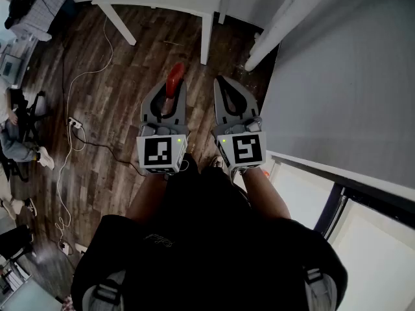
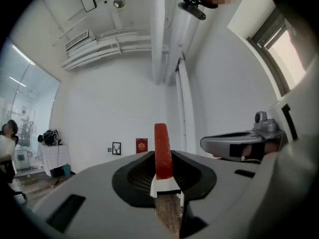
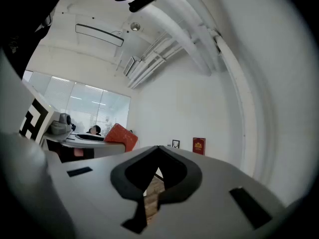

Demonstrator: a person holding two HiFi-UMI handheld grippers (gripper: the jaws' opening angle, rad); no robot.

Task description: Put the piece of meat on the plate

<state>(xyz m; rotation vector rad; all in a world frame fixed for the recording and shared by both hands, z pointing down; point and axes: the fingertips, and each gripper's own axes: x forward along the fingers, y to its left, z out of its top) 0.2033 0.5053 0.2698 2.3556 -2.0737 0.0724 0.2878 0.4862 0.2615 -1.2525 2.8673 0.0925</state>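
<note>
Two tools were held level over the wooden floor (image 1: 110, 102) at centre frame, with open floor to the left, white table legs (image 1: 206, 39) above and a grey worktop (image 1: 337, 76) edge close on the right. The left tool (image 1: 172, 91) clamped the piece of meat (image 2: 162, 151), a red, seemingly smooth-sided slab standing upright. The right tool (image 3: 158, 151) was closed and empty.

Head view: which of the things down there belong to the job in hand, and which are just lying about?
Job in hand:
- piece of meat, clamped in the left gripper
- right gripper, shut and empty
- no plate is in view

Lying about:
- white cable and power strip on the wooden floor
- white table leg
- seated person at the left edge
</note>
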